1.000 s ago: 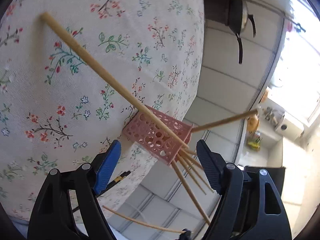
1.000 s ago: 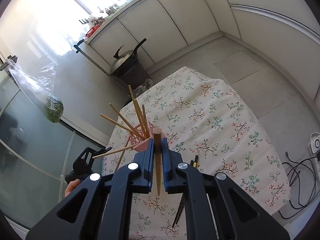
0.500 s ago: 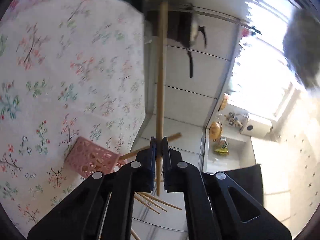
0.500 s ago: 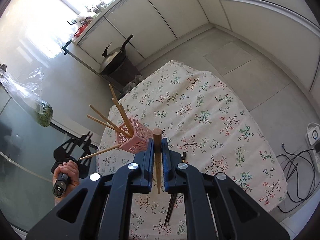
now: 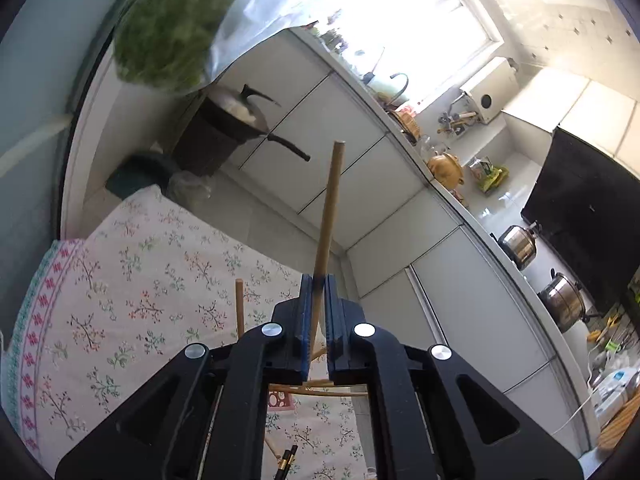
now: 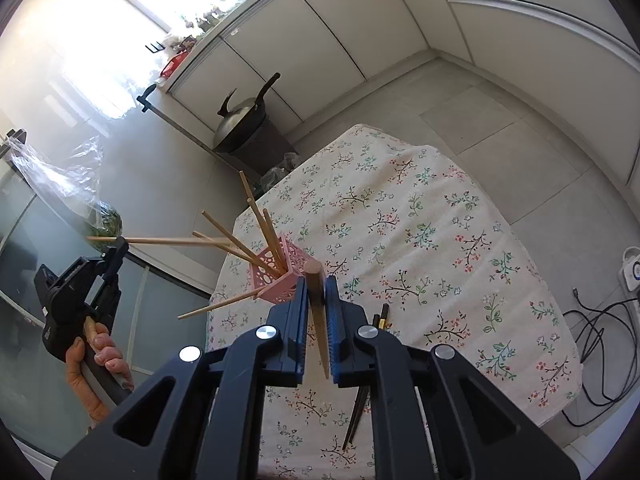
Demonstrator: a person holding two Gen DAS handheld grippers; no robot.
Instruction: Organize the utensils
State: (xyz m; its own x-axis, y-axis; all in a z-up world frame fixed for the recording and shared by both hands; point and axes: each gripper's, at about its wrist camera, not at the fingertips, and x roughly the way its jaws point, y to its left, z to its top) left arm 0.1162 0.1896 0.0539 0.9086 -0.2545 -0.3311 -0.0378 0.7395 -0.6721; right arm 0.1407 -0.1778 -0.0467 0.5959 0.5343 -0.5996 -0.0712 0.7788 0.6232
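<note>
My left gripper [image 5: 316, 292] is shut on a wooden chopstick [image 5: 328, 216] that points up and away over the table edge. In the right wrist view the left gripper [image 6: 116, 248] sits left of the table, holding that chopstick [image 6: 160, 241] level. My right gripper [image 6: 316, 292] is shut on another wooden chopstick [image 6: 314, 280], just above the pink perforated holder [image 6: 280, 276], which stands on the floral tablecloth [image 6: 400, 240] with several wooden chopsticks [image 6: 256, 220] in it. Dark chopsticks [image 6: 360, 396] lie on the cloth near my right gripper.
A wok on a dark stand [image 6: 248, 128] is beyond the table's far corner. White cabinets [image 6: 320, 40] line the wall. A bag of greens [image 5: 168, 40] hangs at the left. Cables and a power strip [image 6: 600, 320] lie on the floor at right.
My left gripper has closed on a wooden chopstick, lifted it and swung away to the left of the table. My right gripper has kept its chopstick and moved closer over the holder.
</note>
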